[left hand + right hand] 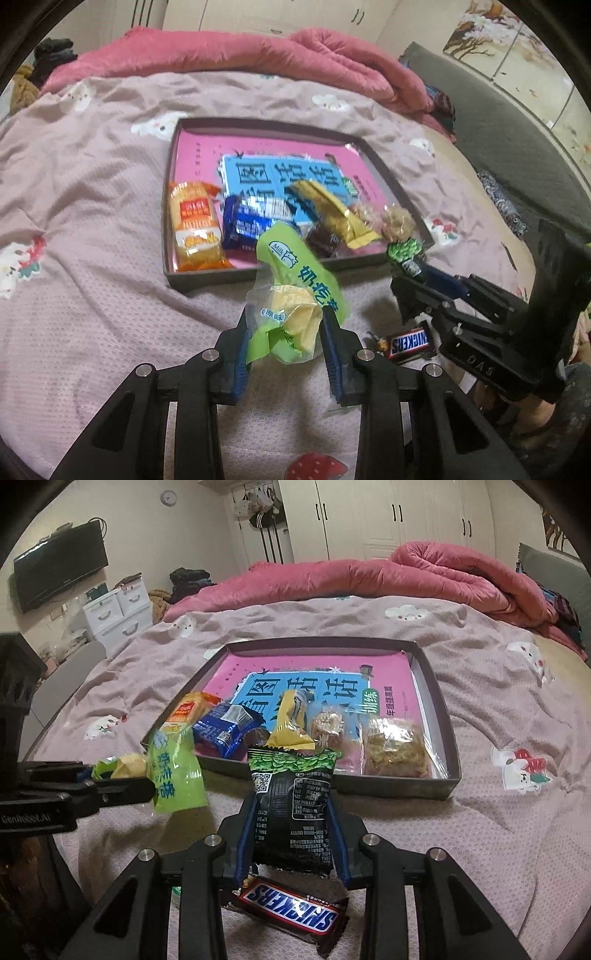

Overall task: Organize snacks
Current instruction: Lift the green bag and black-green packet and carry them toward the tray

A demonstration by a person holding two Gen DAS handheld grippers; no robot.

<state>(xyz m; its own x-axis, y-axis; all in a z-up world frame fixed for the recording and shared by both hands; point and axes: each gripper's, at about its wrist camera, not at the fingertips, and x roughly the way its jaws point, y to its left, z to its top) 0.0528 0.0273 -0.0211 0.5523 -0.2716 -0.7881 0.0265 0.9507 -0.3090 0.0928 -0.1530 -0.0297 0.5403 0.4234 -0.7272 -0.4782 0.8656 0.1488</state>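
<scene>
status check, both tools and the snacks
Left tool shut on green milk snack. Right tool shut on black packet. Snickers bar outside tray.

Bed (480, 812) with pink sheet, red quilt (424, 576) bunched at back, white closets (388, 517), black TV (61, 565) on wall, white drawers (118, 613)

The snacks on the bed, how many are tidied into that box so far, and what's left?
Done: the tray holds about six packets, among them an orange one and a blue one. In hand: the left gripper is shut on a green milk-snack packet, and the right gripper on a black-and-green packet, both short of the tray. Left: a Snickers bar lies on the bedspread.
</scene>
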